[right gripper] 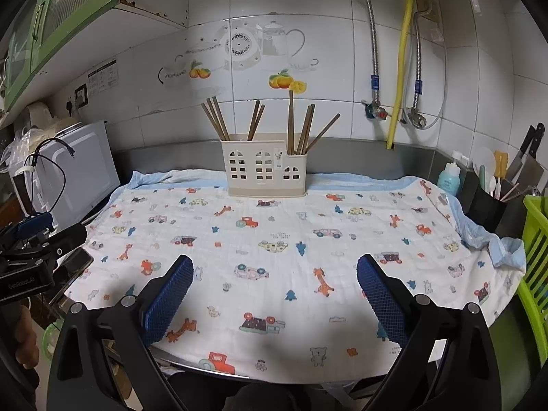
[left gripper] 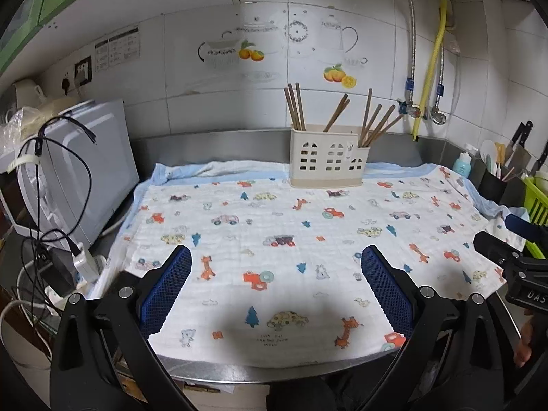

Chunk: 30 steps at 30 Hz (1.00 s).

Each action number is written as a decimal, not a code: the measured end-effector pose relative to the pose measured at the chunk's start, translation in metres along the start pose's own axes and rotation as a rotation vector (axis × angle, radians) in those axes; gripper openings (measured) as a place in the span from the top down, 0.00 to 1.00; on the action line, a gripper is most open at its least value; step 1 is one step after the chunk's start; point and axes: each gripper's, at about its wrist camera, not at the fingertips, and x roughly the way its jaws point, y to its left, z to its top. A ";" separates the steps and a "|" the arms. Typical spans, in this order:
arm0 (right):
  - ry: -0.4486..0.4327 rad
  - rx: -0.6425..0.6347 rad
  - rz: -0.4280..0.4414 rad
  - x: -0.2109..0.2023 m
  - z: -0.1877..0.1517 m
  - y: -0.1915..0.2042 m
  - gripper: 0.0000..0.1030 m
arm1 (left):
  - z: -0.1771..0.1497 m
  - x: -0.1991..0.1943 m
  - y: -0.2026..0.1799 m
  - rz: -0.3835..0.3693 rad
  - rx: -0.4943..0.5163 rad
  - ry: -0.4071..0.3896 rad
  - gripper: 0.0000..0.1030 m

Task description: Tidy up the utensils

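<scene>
Left wrist view is showing the left gripper (left gripper: 275, 287) hovering over the patterned cloth (left gripper: 308, 226) with its blue pads wide apart and nothing between them. The right gripper (right gripper: 274, 291) is doing the same — jaws apart, empty. The chopsticks (right gripper: 294, 126) are standing in the cream holder (right gripper: 262, 167) at the back edge of the cloth, near the tiled wall (right gripper: 308, 17).

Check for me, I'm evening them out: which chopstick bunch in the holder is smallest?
The middle bunch of chopsticks in the holder: just two sticks, while the bunches either side hold more.
</scene>
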 end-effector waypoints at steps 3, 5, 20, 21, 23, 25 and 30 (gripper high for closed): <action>0.004 0.003 0.000 -0.001 -0.004 0.000 0.10 | -0.003 0.001 -0.002 0.009 0.002 0.011 0.05; 0.005 0.011 0.006 -0.002 -0.006 0.000 0.10 | -0.004 -0.001 -0.002 0.010 -0.010 0.010 0.05; 0.008 0.001 0.011 -0.005 -0.013 0.007 0.09 | -0.014 -0.005 -0.006 0.009 -0.010 0.012 0.05; 0.008 0.002 0.013 -0.006 -0.013 0.007 0.09 | -0.014 -0.005 -0.005 0.011 -0.012 0.014 0.05; 0.005 -0.003 0.006 -0.007 -0.013 0.007 0.09 | -0.015 -0.005 -0.004 0.013 -0.017 0.016 0.05; 0.007 -0.002 0.010 -0.006 -0.012 0.007 0.09 | -0.015 -0.005 -0.003 0.014 -0.018 0.015 0.05; 0.012 -0.007 0.009 -0.007 -0.013 0.007 0.09 | -0.015 -0.006 -0.002 0.014 -0.022 0.014 0.05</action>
